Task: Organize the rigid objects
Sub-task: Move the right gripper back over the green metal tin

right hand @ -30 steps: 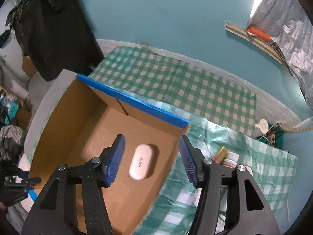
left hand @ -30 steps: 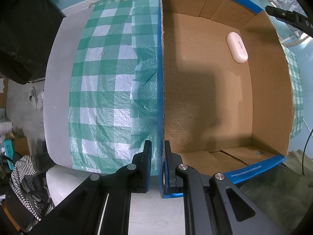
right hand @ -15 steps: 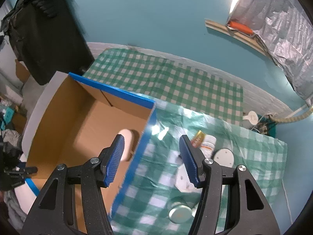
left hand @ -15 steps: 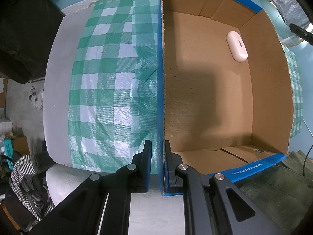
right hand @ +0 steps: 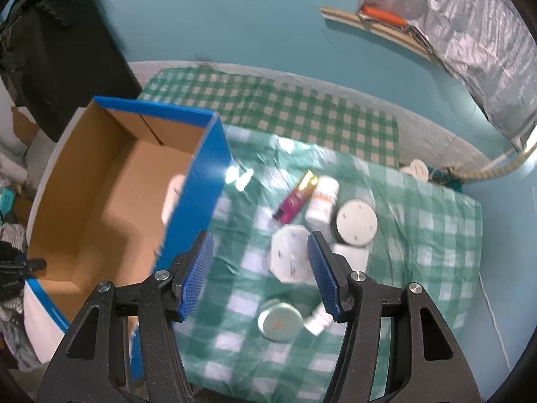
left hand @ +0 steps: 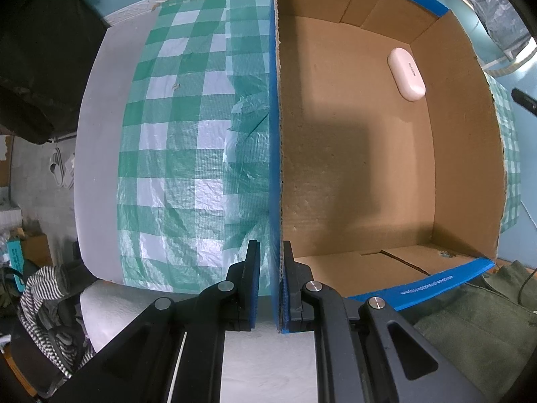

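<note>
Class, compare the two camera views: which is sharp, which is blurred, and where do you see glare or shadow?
Left wrist view: sharp, with a broad soft shadow across the cardboard box floor near the white case. Right wrist view: motion-blurred, smearing the jars and the tube, with white glare on the tablecloth beside the box.

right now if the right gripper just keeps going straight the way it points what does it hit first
Most likely the white octagonal container, which sits between the fingers of the open right gripper on the checked cloth. The frame is blurred and depth is unclear, so the round tin nearer the camera might come first.
</note>
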